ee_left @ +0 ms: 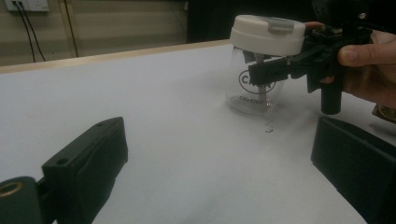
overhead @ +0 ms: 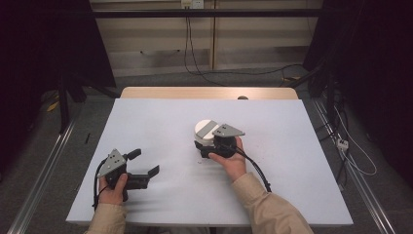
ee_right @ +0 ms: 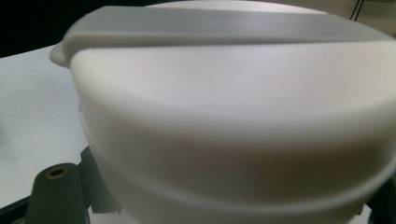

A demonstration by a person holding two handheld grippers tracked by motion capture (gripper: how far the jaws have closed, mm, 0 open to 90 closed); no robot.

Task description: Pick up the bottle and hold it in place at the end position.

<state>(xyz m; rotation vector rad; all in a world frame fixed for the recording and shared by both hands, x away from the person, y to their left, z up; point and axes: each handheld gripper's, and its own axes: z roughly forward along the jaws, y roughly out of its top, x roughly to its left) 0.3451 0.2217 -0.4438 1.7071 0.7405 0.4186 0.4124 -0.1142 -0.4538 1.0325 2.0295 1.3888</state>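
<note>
Pale grey table (overhead: 160, 126), cabled floor behind, left claw (overhead: 146, 163) spread empty, right claw (overhead: 204, 146) clamped on white-lidded jar (overhead: 207, 130)

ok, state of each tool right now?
Left tool: open, holding nothing.
Right tool: closed on the clear jar, just under its white lid.

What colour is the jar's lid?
White lid with a grey strip, clearest in the left gripper view.
</note>
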